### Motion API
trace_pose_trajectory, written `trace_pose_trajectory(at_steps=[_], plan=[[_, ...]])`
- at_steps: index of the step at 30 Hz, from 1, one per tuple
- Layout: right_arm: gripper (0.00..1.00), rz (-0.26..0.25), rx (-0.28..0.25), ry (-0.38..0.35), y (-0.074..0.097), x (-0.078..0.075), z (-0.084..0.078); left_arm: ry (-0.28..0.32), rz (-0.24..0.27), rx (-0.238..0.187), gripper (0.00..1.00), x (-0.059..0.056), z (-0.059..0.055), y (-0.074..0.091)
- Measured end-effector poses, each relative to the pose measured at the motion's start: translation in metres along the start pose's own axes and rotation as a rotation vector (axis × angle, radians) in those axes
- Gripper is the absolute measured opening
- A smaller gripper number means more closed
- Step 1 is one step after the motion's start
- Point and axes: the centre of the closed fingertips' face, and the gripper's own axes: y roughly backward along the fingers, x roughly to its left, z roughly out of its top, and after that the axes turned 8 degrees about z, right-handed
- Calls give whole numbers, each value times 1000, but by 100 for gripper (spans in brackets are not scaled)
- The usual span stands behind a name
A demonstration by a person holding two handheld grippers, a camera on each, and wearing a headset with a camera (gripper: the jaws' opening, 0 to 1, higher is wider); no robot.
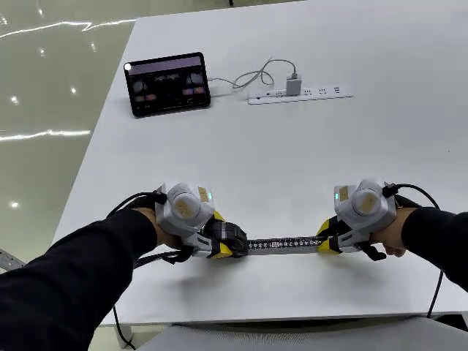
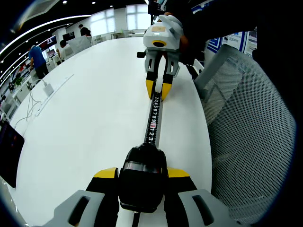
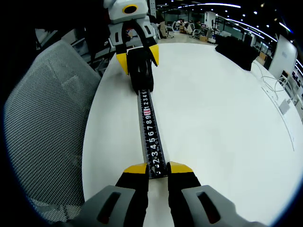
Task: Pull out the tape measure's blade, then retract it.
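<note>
A black tape measure case [image 1: 228, 238] [image 2: 142, 176] [image 3: 140, 67] lies near the white table's front edge, with my left gripper [image 1: 218, 245] [image 2: 142, 173] shut on it. Its blade [image 1: 284, 244] [image 2: 152, 120] [image 3: 150, 135], printed with numbers, runs flat along the table to my right gripper [image 1: 322, 241] [image 3: 156, 168], which is shut on the blade's end. In the left gripper view the right gripper [image 2: 157, 89] pinches the far tip; in the right gripper view the left gripper [image 3: 137, 56] stands around the case.
A tablet [image 1: 167, 82] lies at the table's far left. A white power strip [image 1: 300, 93] with a plugged charger and cable sits at the far middle. A mesh chair [image 2: 246, 127] [image 3: 47, 118] stands beside the table's front edge [image 1: 292, 316]. People stand in the far room.
</note>
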Motion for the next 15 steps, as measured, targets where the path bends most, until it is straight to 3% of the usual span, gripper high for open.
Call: trace_pose_trajectory(at_steps=[15], plan=[[10, -5, -3, -10, 5, -2, -8, 3, 0, 0, 32, 0, 0, 0]])
